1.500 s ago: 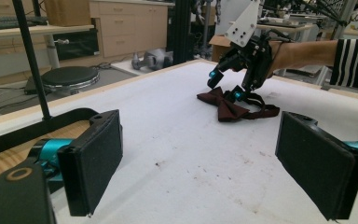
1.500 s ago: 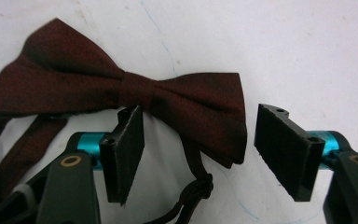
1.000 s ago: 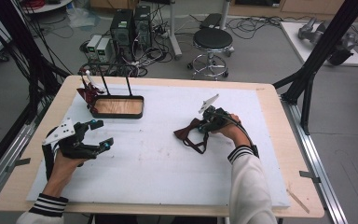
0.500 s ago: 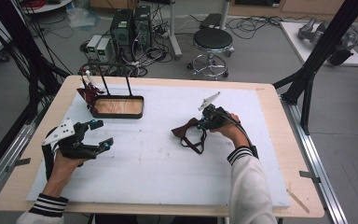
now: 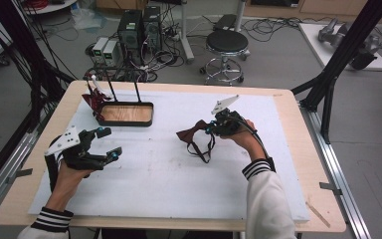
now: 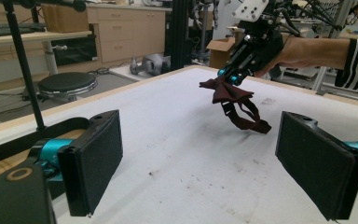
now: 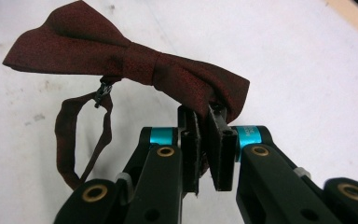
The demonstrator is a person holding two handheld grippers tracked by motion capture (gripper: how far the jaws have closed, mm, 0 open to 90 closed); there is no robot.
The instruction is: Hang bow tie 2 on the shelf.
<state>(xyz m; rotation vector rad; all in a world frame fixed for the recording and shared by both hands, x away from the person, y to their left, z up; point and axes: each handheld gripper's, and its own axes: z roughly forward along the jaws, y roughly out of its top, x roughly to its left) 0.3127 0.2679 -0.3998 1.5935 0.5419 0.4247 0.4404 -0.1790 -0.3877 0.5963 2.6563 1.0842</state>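
A dark red bow tie (image 5: 190,135) hangs from my right gripper (image 5: 208,128), which is shut on one wing of it just above the white mat. In the right gripper view the pads pinch the bow tie (image 7: 121,56) at its right wing, and its strap (image 7: 67,140) loops down to the left. The left gripper view shows the same bow tie (image 6: 226,91) in the air under the right gripper (image 6: 228,77), the strap end touching the mat. My left gripper (image 5: 110,143) rests at the table's left, open, with nothing between its pads (image 6: 95,163).
A black stand with a wooden base (image 5: 127,113) sits at the back left, and another dark red bow tie (image 5: 93,97) hangs on its left upright. The white mat (image 5: 179,189) covers most of the table. A stool (image 5: 227,42) and computers stand on the floor beyond.
My right gripper has risen a little with the bow tie, lifting the bow off the mat while the strap trails below. The left gripper has stayed put.
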